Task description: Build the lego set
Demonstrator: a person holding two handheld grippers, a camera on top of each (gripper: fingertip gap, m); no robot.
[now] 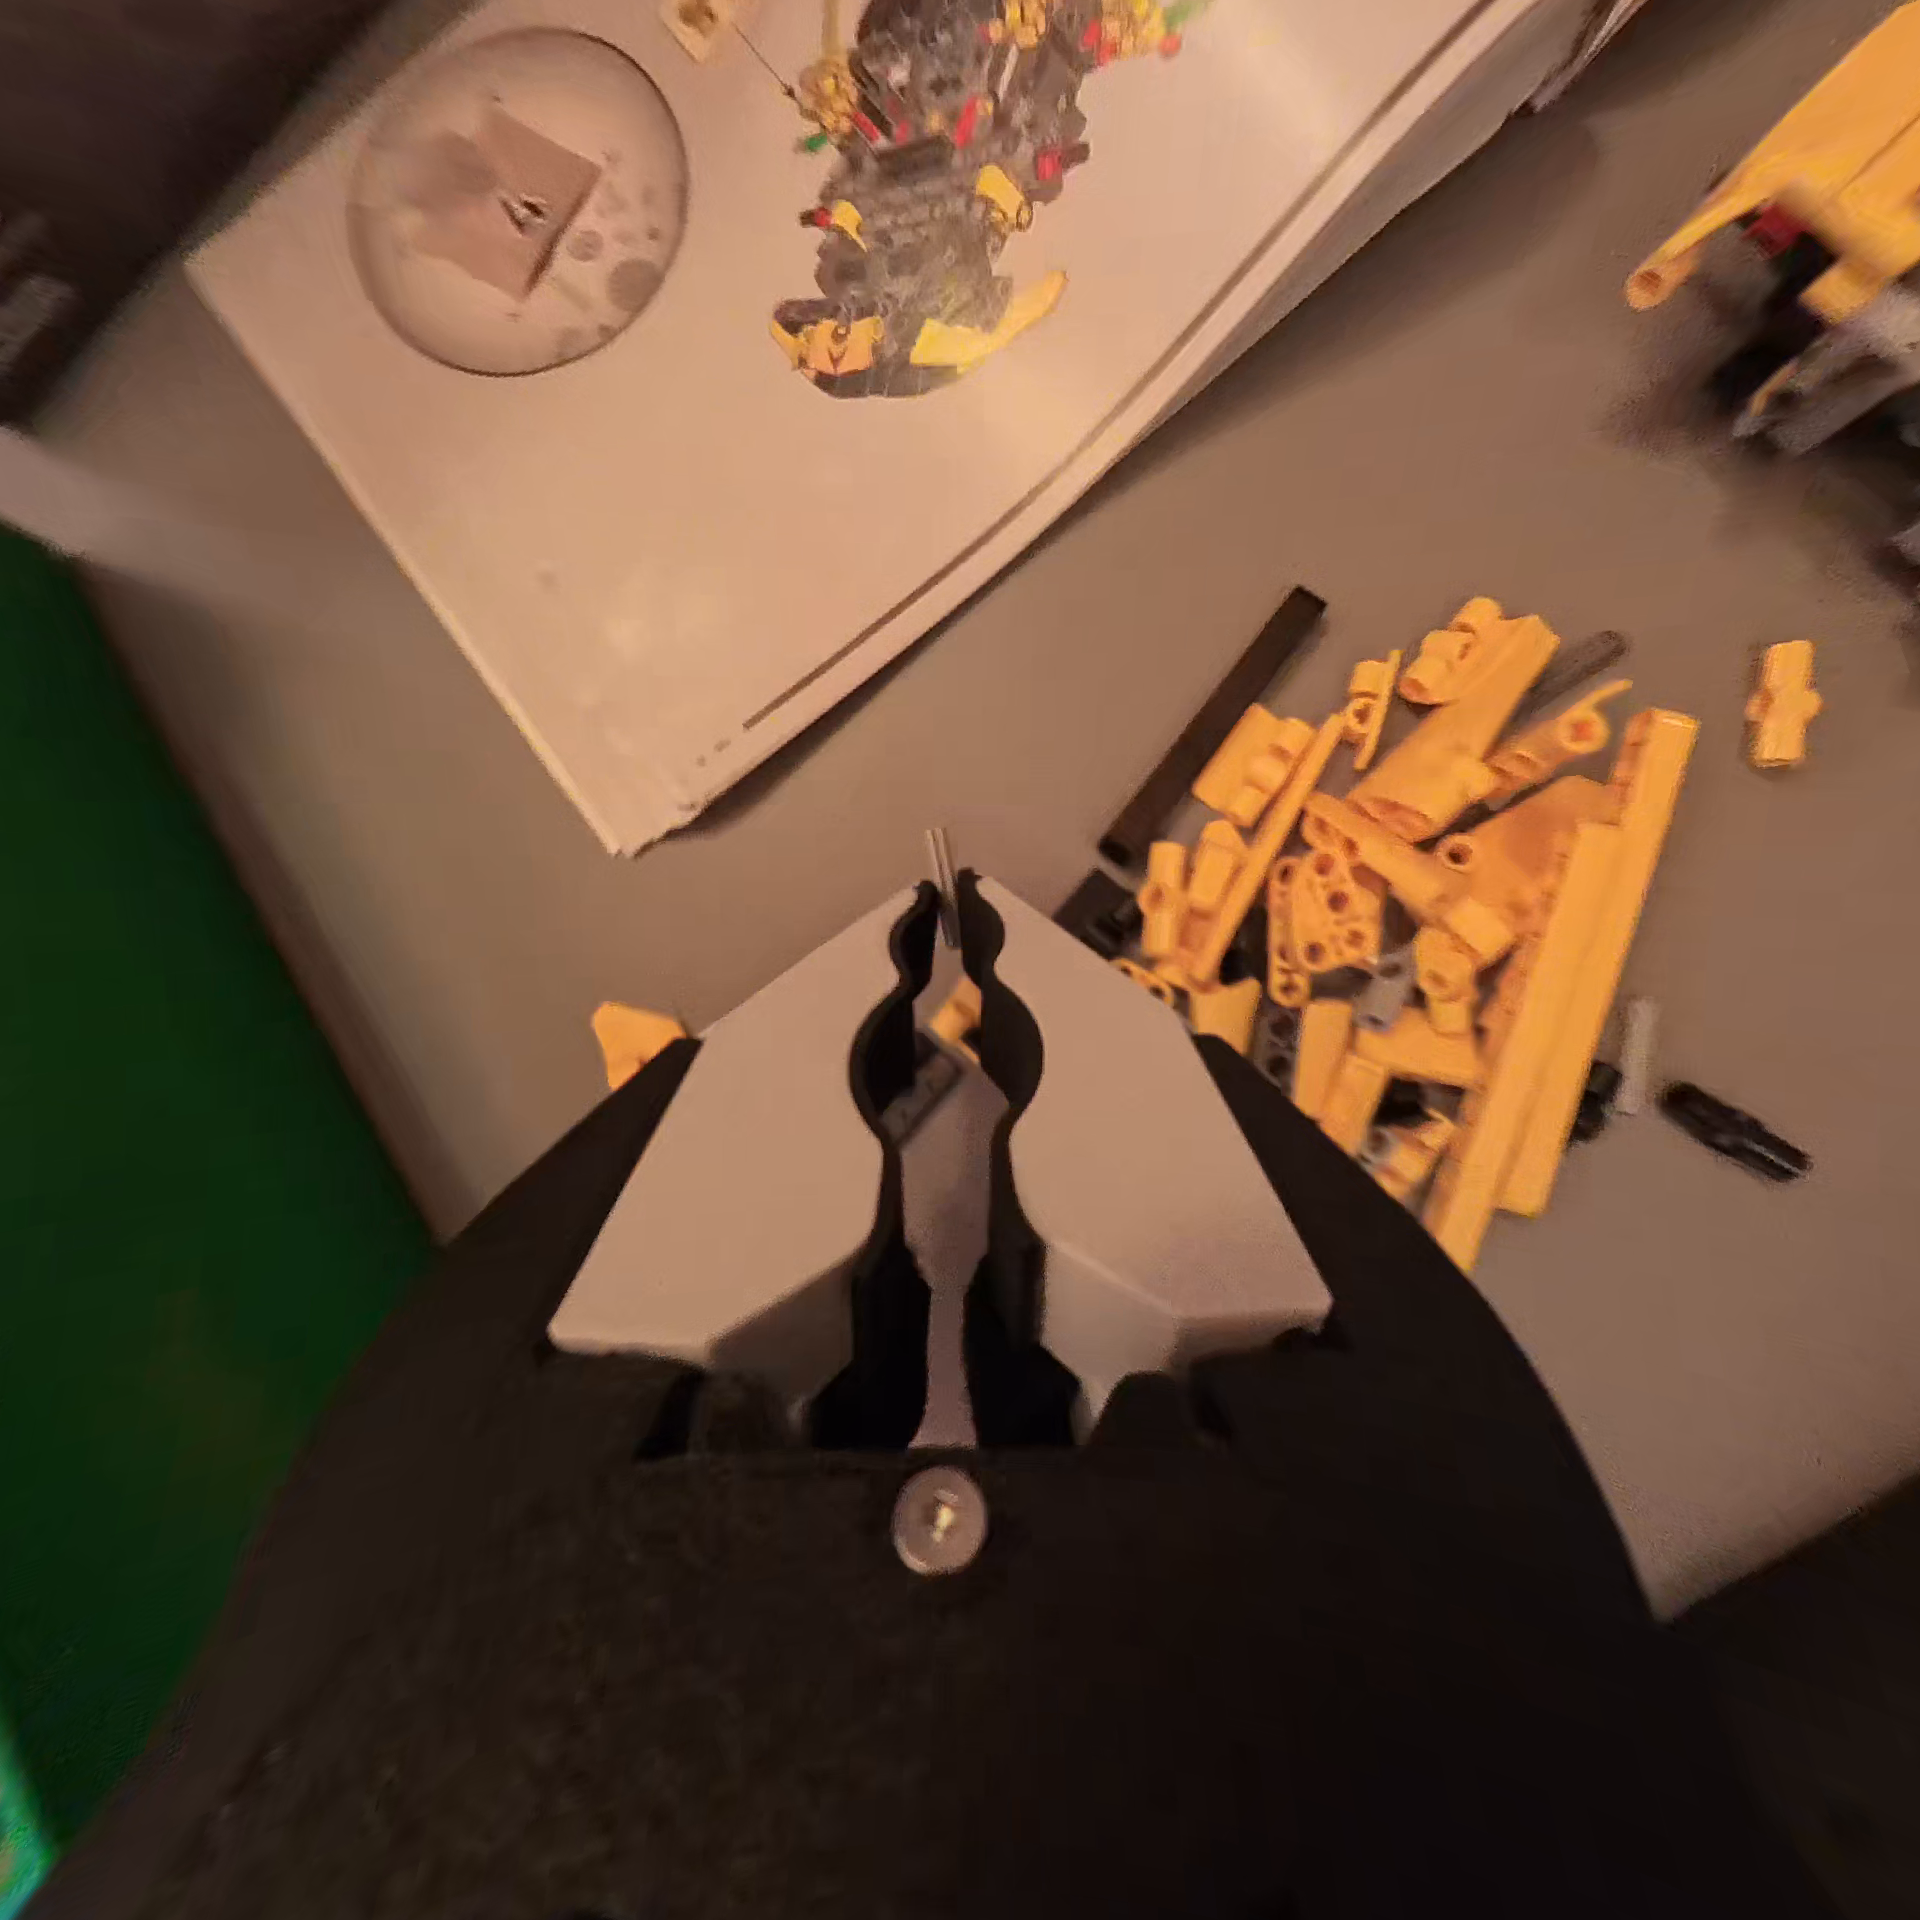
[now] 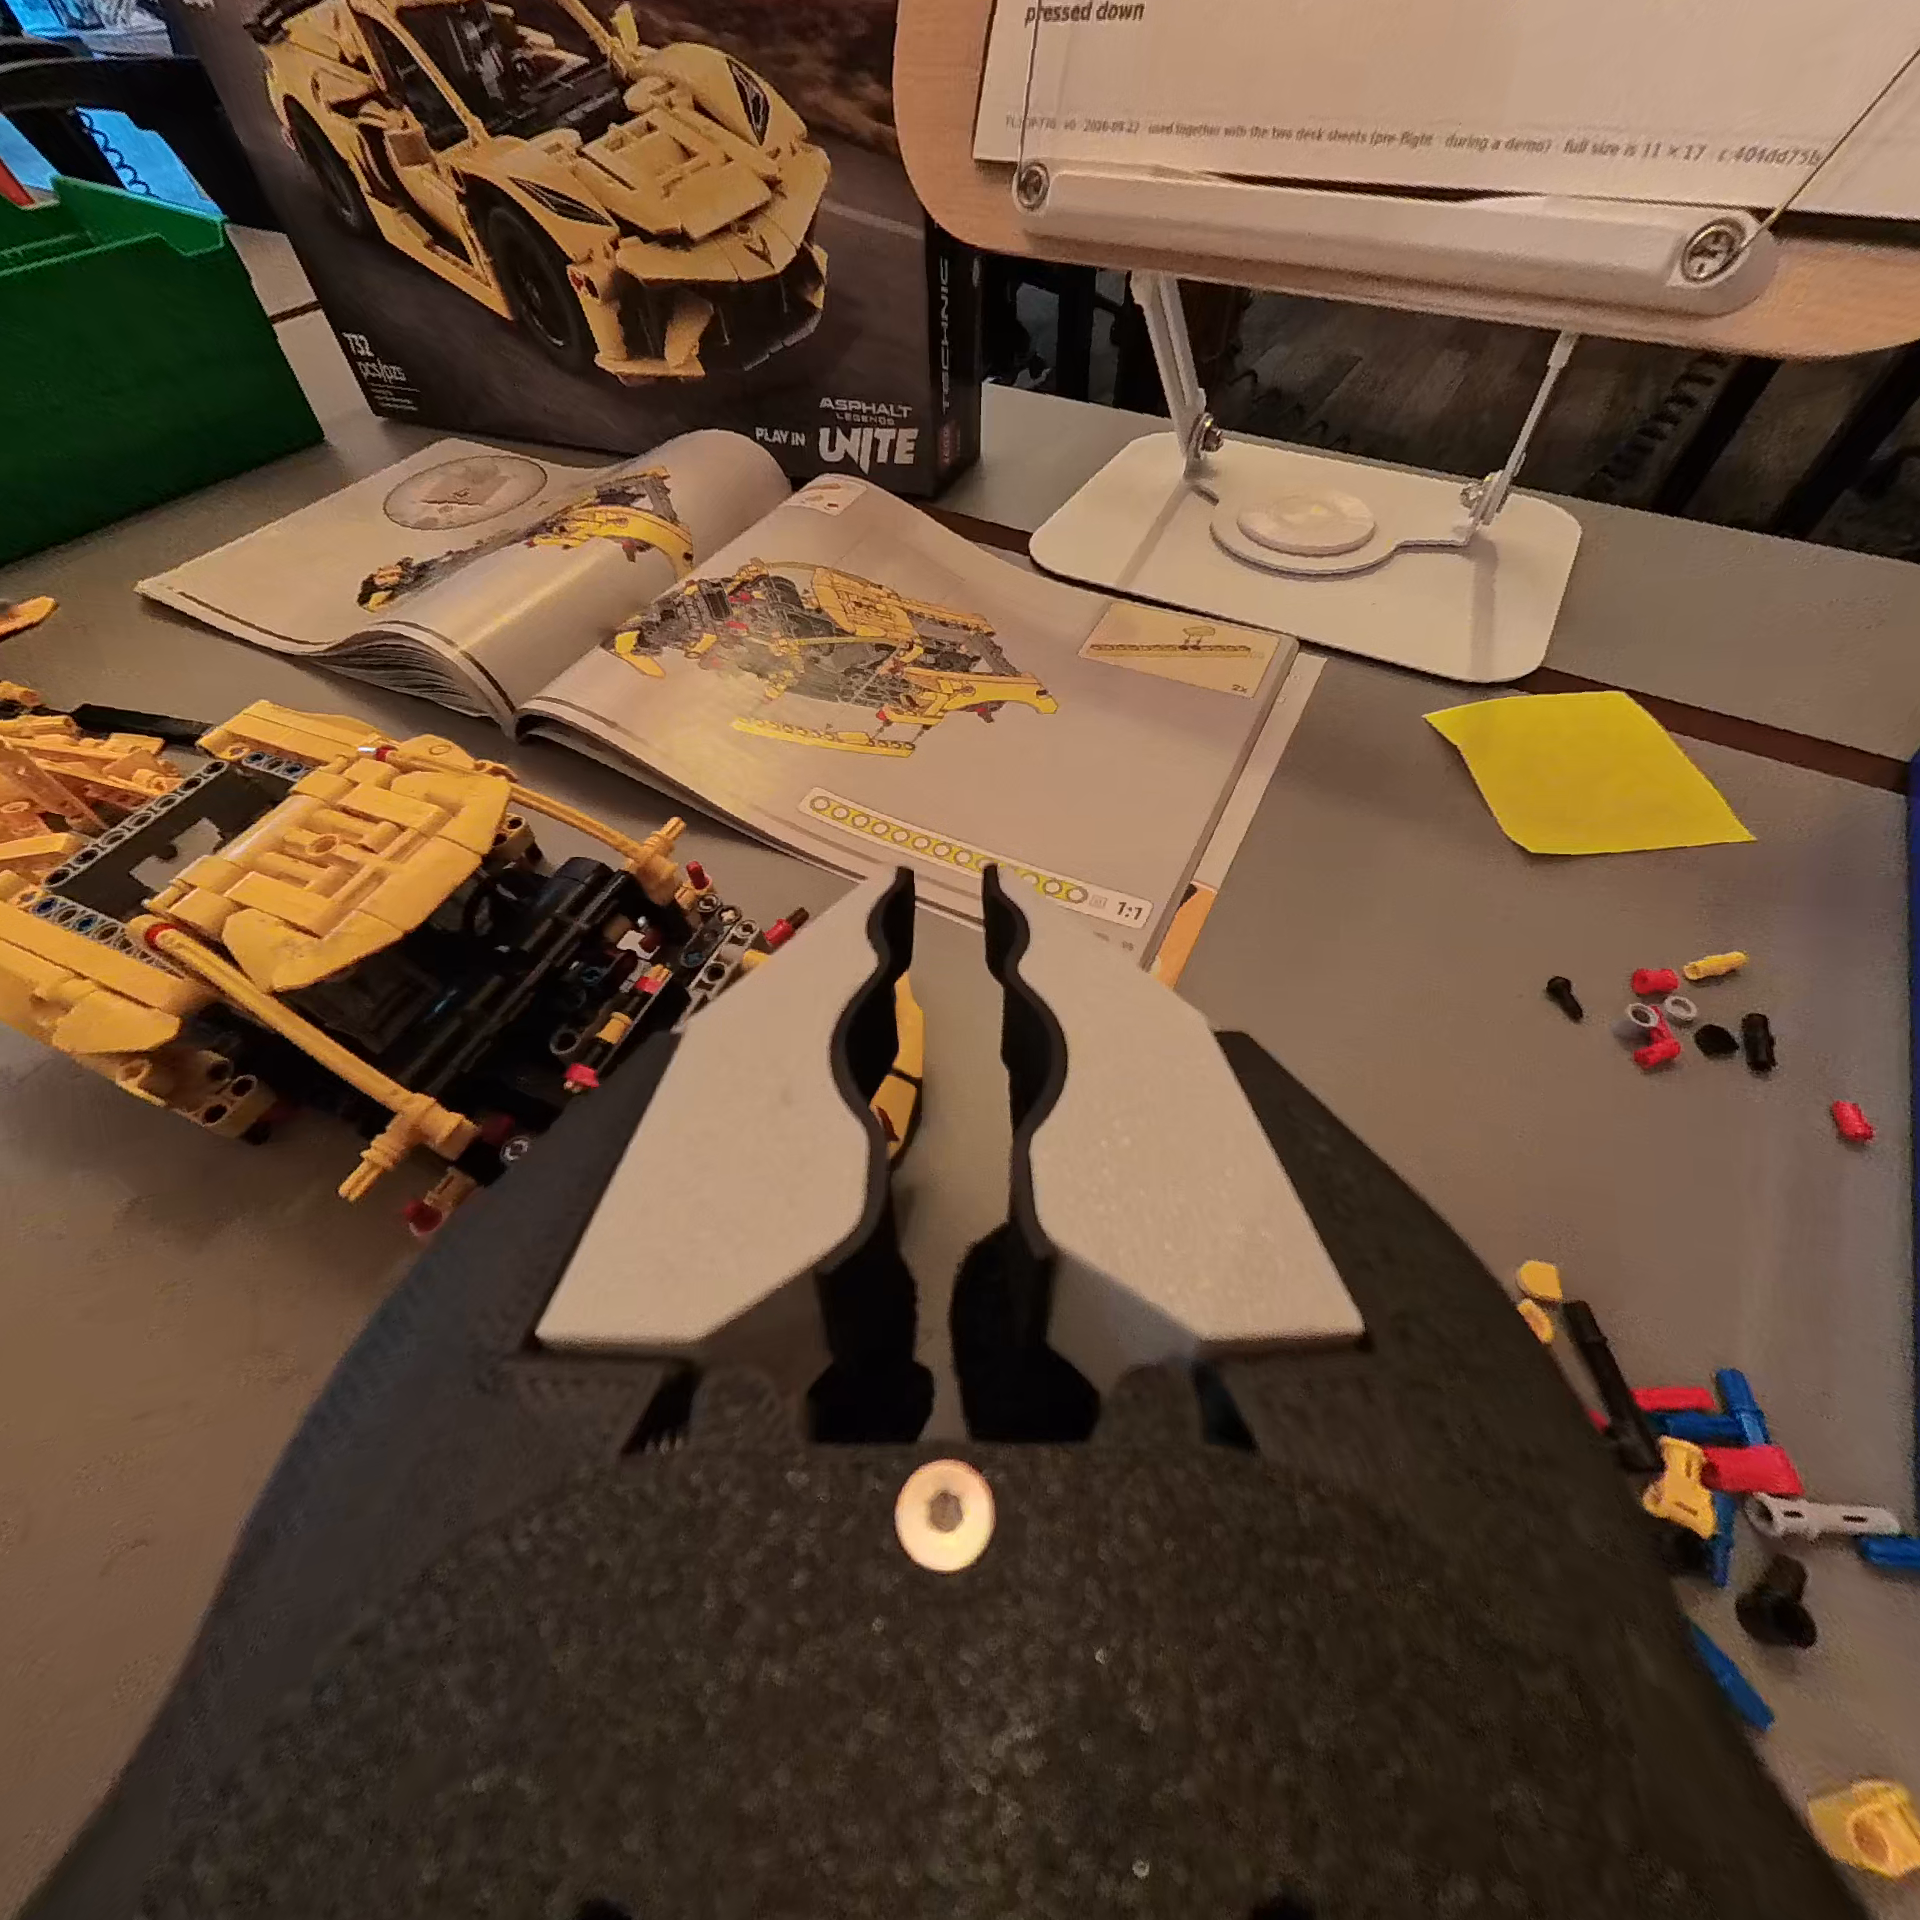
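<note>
Lego car [image 2: 312, 935] sitting part-built on the bench [image 2: 1351, 1091].
Left hand-held gripper [image 1: 945, 883] is pinching a thin grey pin [image 1: 941, 873]; right hand-held gripper [image 2: 948, 883] is hanging open; light, brittle, likely best gripped along its stiff frame.

The dark box [image 2: 623, 312] carries white print: small lines at its lower left, larger lettering at its lower right, and more up its side panel. The sheet [image 2: 1455, 94] on the stand [image 2: 1299, 561] bears black printed lines. The booklet [image 2: 935, 727] shows small marks beside its drawn beam and in its yellow inset.
</note>
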